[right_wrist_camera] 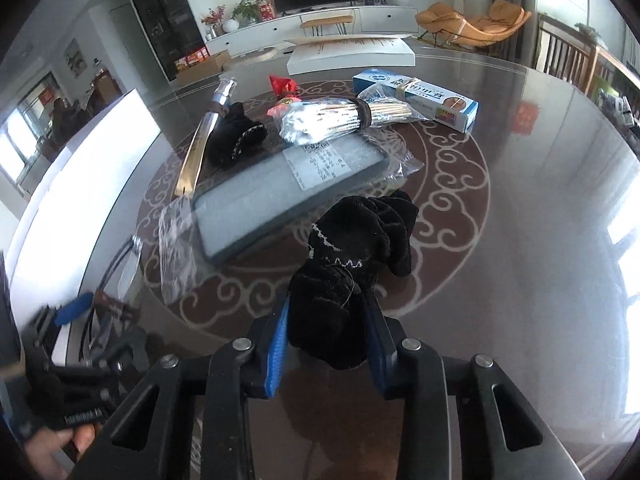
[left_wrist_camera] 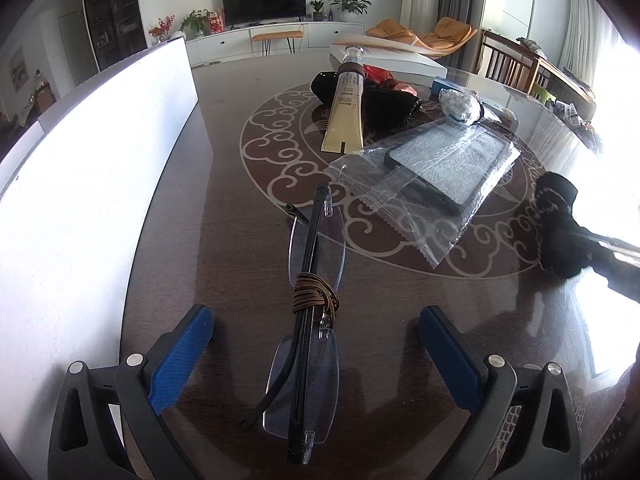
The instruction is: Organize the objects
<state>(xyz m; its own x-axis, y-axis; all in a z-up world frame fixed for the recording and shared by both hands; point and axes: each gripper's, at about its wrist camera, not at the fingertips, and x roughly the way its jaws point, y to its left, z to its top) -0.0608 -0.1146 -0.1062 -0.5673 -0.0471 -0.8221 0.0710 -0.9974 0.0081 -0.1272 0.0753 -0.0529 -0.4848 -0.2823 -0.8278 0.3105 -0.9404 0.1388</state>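
My right gripper (right_wrist_camera: 329,300) is shut on a black velvet pouch (right_wrist_camera: 352,248) with white stitching, just in front of a bagged phone case (right_wrist_camera: 288,196). In the left wrist view that pouch (left_wrist_camera: 560,220) shows at the right edge. My left gripper (left_wrist_camera: 316,316) is open, its blue pads (left_wrist_camera: 180,356) on either side of folded rimless glasses (left_wrist_camera: 308,364) lying on the table and not touching them. A brown cord (left_wrist_camera: 314,292) is wound around the glasses. The left gripper's blue pad (right_wrist_camera: 74,308) also shows low on the left in the right wrist view.
The patterned glass table (left_wrist_camera: 224,208) holds a cream tube (left_wrist_camera: 346,112), a second black pouch (right_wrist_camera: 236,136), a bag of cotton swabs (right_wrist_camera: 340,118), a blue-white box (right_wrist_camera: 416,98) and a red item (right_wrist_camera: 282,88). A white panel (left_wrist_camera: 100,160) stands along the left. A white flat box (right_wrist_camera: 352,56) lies at the back.
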